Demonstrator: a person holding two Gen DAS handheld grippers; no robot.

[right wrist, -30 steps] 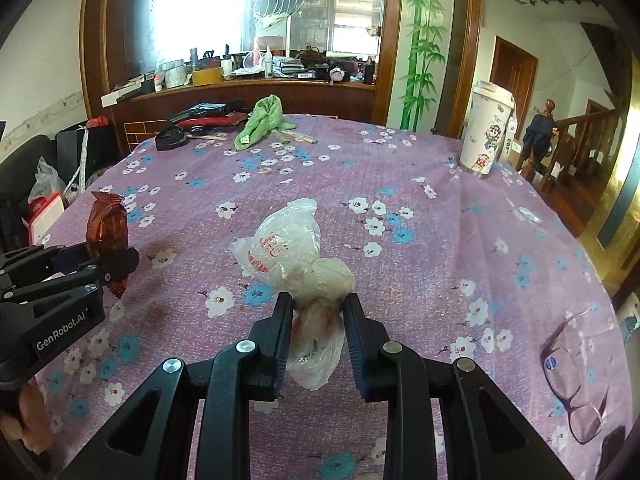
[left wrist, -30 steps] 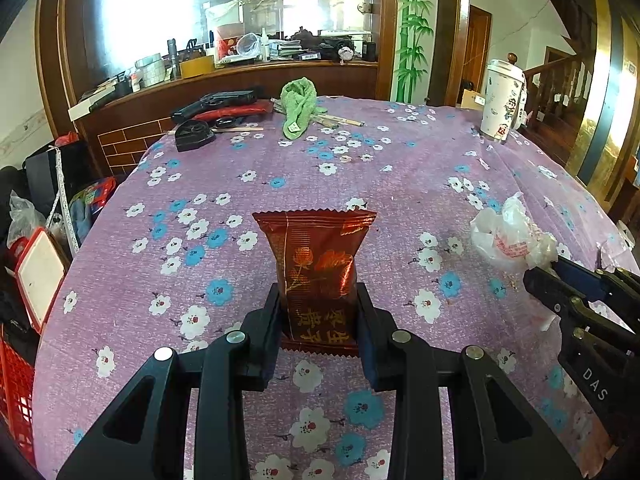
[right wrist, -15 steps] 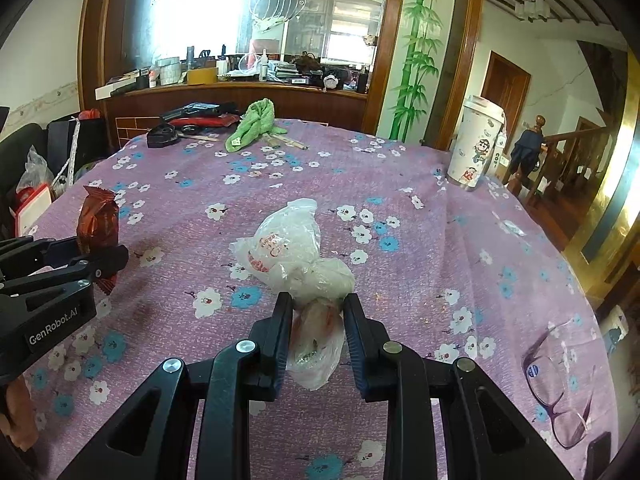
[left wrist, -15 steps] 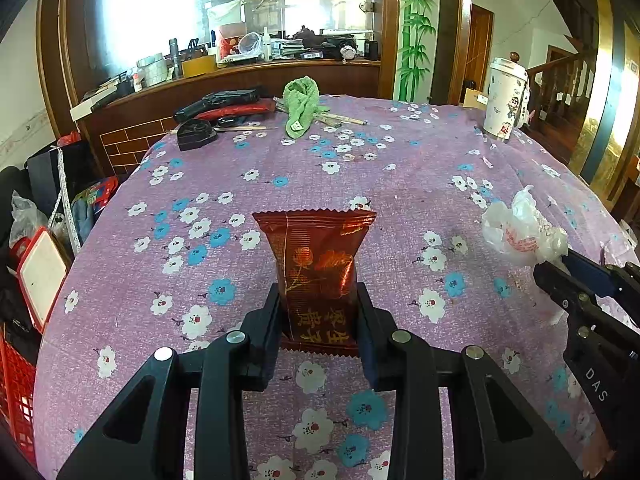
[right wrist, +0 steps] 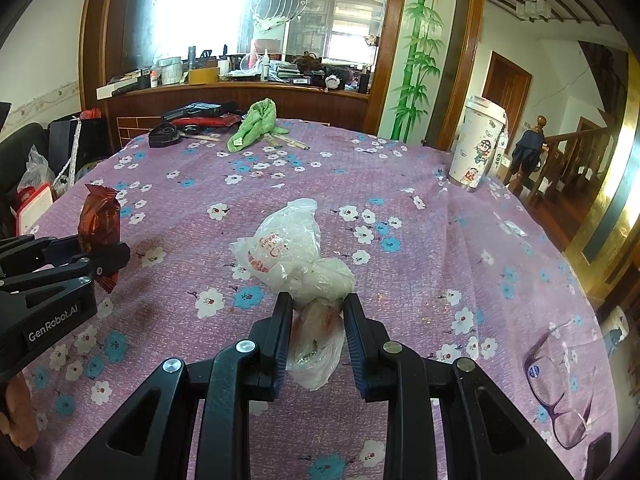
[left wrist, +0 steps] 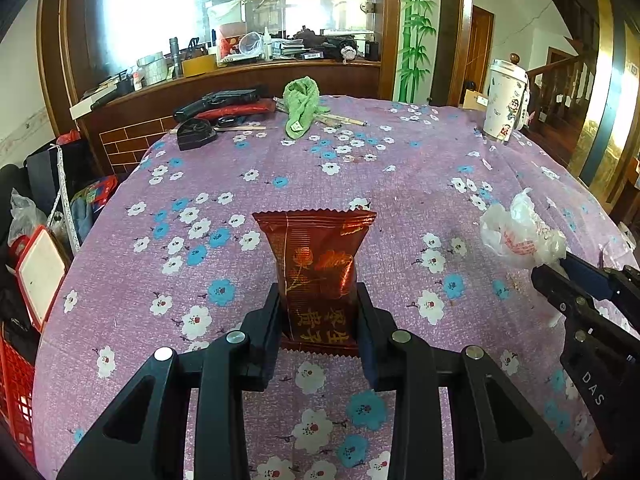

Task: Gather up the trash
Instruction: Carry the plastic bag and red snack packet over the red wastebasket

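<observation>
My left gripper (left wrist: 318,304) is shut on a dark red snack wrapper (left wrist: 316,256) with gold lettering and holds it upright above the purple flowered tablecloth (left wrist: 360,168). My right gripper (right wrist: 314,312) is shut on a crumpled white plastic bag (right wrist: 292,248) and holds it above the cloth. The bag also shows at the right of the left wrist view (left wrist: 520,236), in the right gripper. The red wrapper shows at the left of the right wrist view (right wrist: 100,224), in the left gripper.
A green cloth (left wrist: 302,104), chopsticks and black and red items (left wrist: 224,104) lie at the table's far edge. A tall cartoon-printed cup (right wrist: 478,148) stands far right. Glasses (right wrist: 560,392) lie near right. A red basket (left wrist: 16,392) and bags sit left of the table.
Both grippers have risen slightly and drawn back a little with their loads. The plastic bag has shifted further right in the left wrist view.
</observation>
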